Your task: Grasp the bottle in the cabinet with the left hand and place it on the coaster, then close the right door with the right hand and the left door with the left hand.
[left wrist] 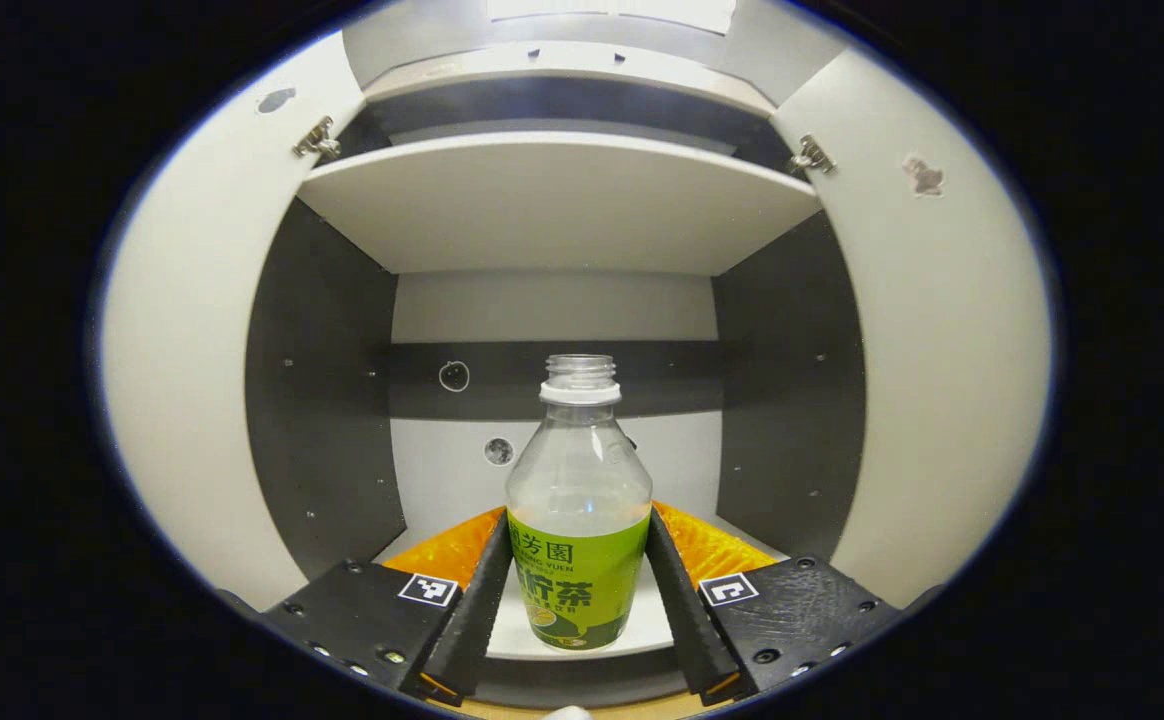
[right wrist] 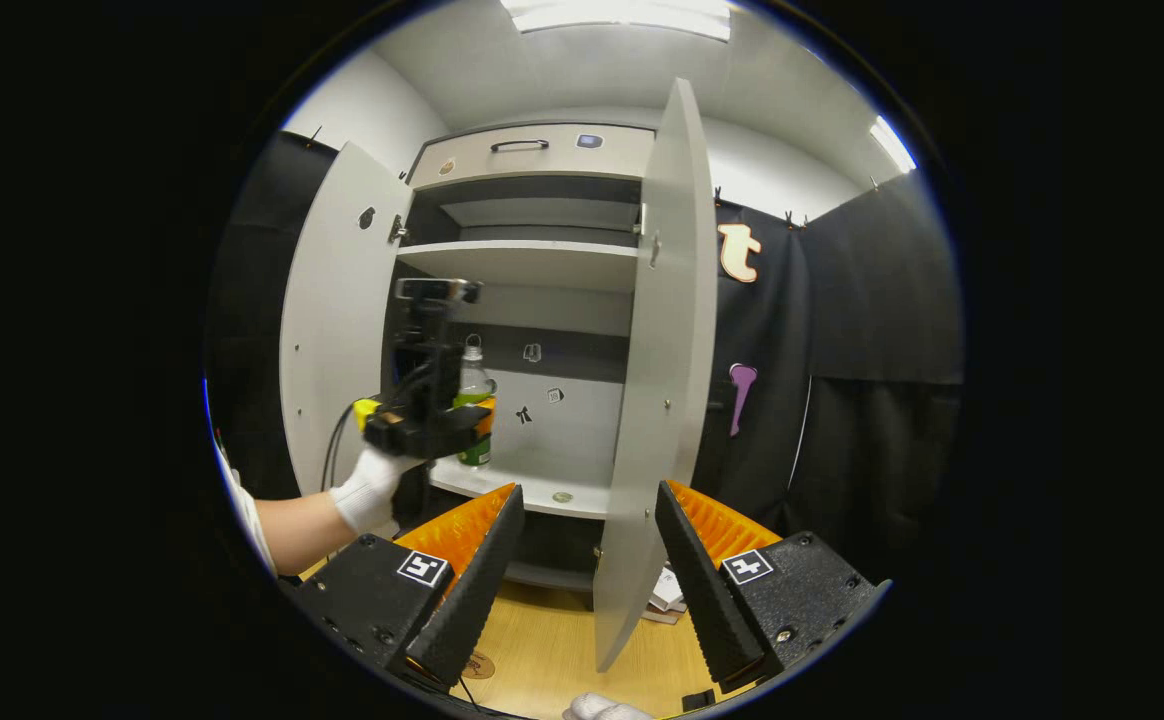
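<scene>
Bottle (left wrist: 579,500) stands on the cabinet shelf (left wrist: 532,632) between the left gripper (left wrist: 579,590) fingers, spread and apparently not yet clamped; coaster placement and both doors remain.

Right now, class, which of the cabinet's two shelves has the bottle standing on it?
The lower shelf: the bottle stands upright on it between the left hand-held gripper fingers, while the shelf above is bare.
</scene>
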### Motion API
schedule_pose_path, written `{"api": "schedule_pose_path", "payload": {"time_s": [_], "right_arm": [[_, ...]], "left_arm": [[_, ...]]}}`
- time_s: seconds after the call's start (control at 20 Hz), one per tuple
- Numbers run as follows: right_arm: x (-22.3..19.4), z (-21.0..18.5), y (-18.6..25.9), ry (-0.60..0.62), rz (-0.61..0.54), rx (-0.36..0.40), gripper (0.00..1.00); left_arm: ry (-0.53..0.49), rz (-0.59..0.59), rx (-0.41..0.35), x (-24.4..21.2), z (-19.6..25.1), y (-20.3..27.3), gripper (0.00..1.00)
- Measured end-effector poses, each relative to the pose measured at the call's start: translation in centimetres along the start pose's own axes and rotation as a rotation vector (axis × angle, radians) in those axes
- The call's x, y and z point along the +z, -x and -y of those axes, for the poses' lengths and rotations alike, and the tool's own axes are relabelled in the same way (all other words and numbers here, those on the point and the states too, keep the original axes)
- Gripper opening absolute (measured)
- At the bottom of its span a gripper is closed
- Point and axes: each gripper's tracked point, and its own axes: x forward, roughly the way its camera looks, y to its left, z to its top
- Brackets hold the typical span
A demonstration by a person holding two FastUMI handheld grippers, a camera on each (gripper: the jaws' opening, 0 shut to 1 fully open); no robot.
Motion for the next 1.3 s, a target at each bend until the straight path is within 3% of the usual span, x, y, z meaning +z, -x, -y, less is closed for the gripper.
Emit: {"api": "schedule_pose_path", "payload": {"time_s": [0.05,0.1,0.15,0.2,0.55,0.75,0.9,1.3], "right_arm": [[-0.3,0.1,0.3,-0.004,-0.004,-0.005,0.82],[-0.7,0.4,0.7,-0.005,-0.011,-0.01,0.82],[-1.2,0.4,0.9,-0.007,-0.026,-0.013,0.82],[-1.8,0.3,1.2,-0.012,-0.041,-0.014,0.82],[-4.2,0.2,3.3,-0.013,-0.119,-0.005,0.82],[-5.7,0.2,3.8,0.01,-0.175,0.006,0.82],[-5.5,0.1,3.6,0.027,-0.189,0.016,0.82],[-5.9,-0.5,3.2,0.071,-0.214,0.038,0.82]], "left_arm": [[0.02,0.0,-0.014,-0.3,0.4,1.9,0.72],[0.041,-0.006,-0.034,-1.0,1.0,3.6,0.76],[0.061,-0.01,-0.052,-1.7,1.4,5.3,0.7],[0.07,-0.012,-0.061,-2.5,1.6,6.9,0.73],[0.007,-0.079,-0.08,-10.9,2.0,15.0,0.73],[0.014,-0.122,-0.124,-17.0,3.3,18.0,0.76],[0.03,-0.131,-0.153,-20.7,4.5,19.9,0.73],[0.044,-0.213,-0.214,-28.8,6.4,21.6,0.73]]}}
